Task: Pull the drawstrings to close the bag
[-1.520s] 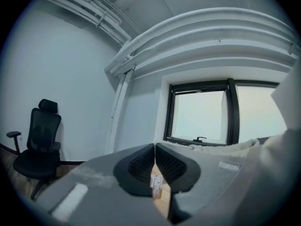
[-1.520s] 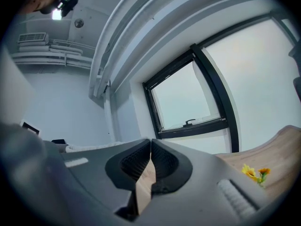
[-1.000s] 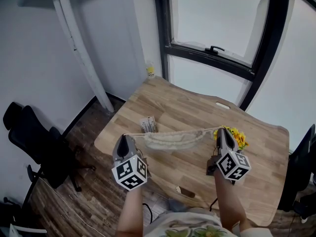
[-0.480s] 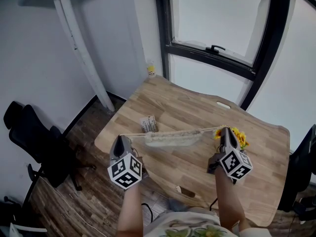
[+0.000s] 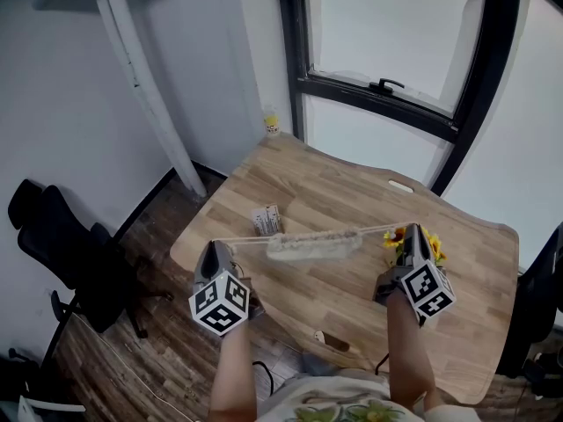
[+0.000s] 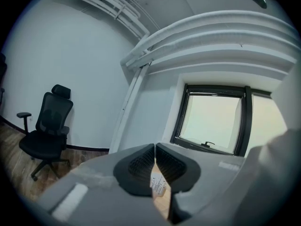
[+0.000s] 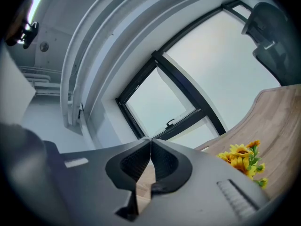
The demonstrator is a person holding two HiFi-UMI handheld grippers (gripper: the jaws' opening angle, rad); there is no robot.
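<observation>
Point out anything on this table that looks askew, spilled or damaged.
Nothing stands out. The bag is bunched between taut drawstrings, one end in the left gripper, the other in the right gripper. The flowers and small packet sit on the table; nothing spilled or torn.

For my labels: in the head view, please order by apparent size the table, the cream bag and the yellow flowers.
1. table
2. cream bag
3. yellow flowers
The right gripper partly hides the flowers, so the last two places are unsure.
</observation>
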